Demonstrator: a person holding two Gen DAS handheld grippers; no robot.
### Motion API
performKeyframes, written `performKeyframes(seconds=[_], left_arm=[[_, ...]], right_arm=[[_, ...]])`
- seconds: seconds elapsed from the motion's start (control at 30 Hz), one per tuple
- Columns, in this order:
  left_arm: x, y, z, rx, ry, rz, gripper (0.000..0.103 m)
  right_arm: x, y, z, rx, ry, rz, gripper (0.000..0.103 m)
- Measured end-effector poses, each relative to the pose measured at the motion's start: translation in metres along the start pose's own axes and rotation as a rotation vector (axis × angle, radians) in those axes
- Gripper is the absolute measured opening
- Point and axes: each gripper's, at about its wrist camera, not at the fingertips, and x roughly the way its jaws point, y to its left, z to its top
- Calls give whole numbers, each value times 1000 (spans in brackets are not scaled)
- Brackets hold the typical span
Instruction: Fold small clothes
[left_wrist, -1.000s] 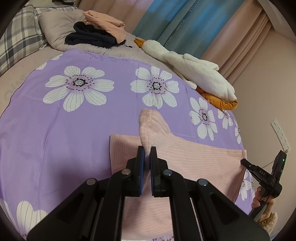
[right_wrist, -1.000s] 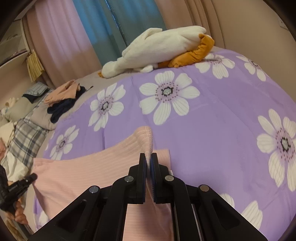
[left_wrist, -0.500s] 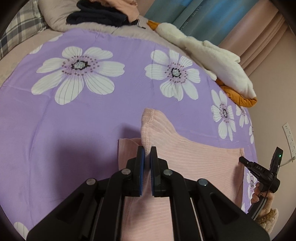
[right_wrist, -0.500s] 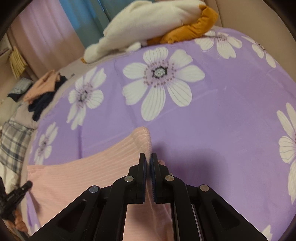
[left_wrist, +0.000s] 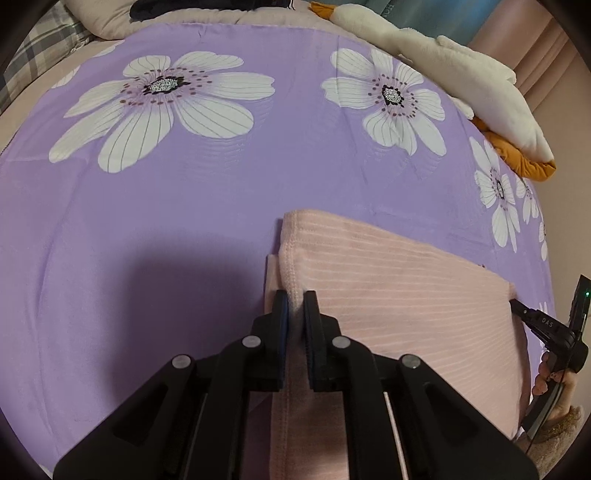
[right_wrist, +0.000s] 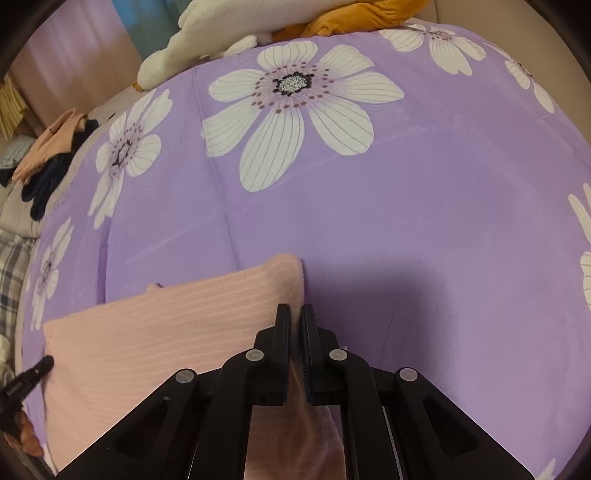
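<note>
Left wrist view: the left gripper (left_wrist: 295, 306) points down at a pink ribbed garment (left_wrist: 399, 306) lying on a purple bedspread (left_wrist: 147, 229) printed with white flowers. Its jaws are opening, with the garment's hemmed left edge between them; the pads appear close to the fabric, but contact cannot be confirmed. The garment is folded over on itself: the upper layer's stitched hem runs from the jaws toward the far side, and a narrow strip of the lower layer shows just beside it on the left. At the right edge of this view, the right gripper (left_wrist: 517, 306) meets the garment's right edge, carried by a hand (left_wrist: 550, 380) in a fuzzy cuff.

Right wrist view: the right gripper (right_wrist: 293, 314) is clamped together on the garment's (right_wrist: 166, 332) right edge, the fabric pinched between the pads and trailing down between the fingers. The garment spreads leftward from the jaws across the bedspread (right_wrist: 424, 221). The left gripper's tip (right_wrist: 46, 363) touches the garment's far left edge.

The garment sits in the near-middle part of the bedspread. Along the bedspread's far edge lies a white plush toy (left_wrist: 461, 74) with orange parts. Near the far left corner of the bed rests a pile of dark and peach clothes (right_wrist: 51, 151), with a plaid pillow (left_wrist: 40, 48) beside it.
</note>
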Motion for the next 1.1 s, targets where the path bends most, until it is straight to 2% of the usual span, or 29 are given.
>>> performKeyframes(seconds=[0.37, 0.43, 0.47, 0.5, 0.53, 0.57, 0.6, 0.63, 0.67, 0.87, 1.03, 1.1], left_arm=[[3, 6, 0, -55, 4, -49, 10], [-2, 0, -2, -22, -4, -42, 15], [-5, -4, -4, 3, -5, -33, 23], [-10, -7, -6, 23, -9, -24, 41], [-16, -10, -10, 36, -18, -15, 52], [-22, -11, -12, 42, -31, -12, 70], [-32, -13, -16, 48, -52, -12, 71], [-37, -13, -19, 49, -62, -16, 71], [-42, -13, -22, 44, -65, -20, 72], [-65, -8, -46, -1, -35, -105, 80], [-69, -2, -65, -32, 7, -145, 81], [-65, 1, -72, -56, 30, -155, 80]], right_arm=[[7, 2, -2, -20, -4, -28, 6], [6, 2, -2, -19, -6, -27, 6], [5, 1, -2, -20, -7, -28, 6], [4, 2, -2, -24, -4, -34, 10], [1, 3, -3, -33, 0, -54, 22], [-3, 4, -4, -44, 4, -82, 32], [-8, 5, -8, -54, 15, -121, 58], [-12, 4, -11, -54, 17, -139, 73], [-17, 3, -15, -50, 14, -146, 73], [-55, -10, -45, 3, -13, -54, 73], [-83, -20, -73, 56, -34, -7, 73], [-90, -29, -88, 107, -33, 38, 73]])
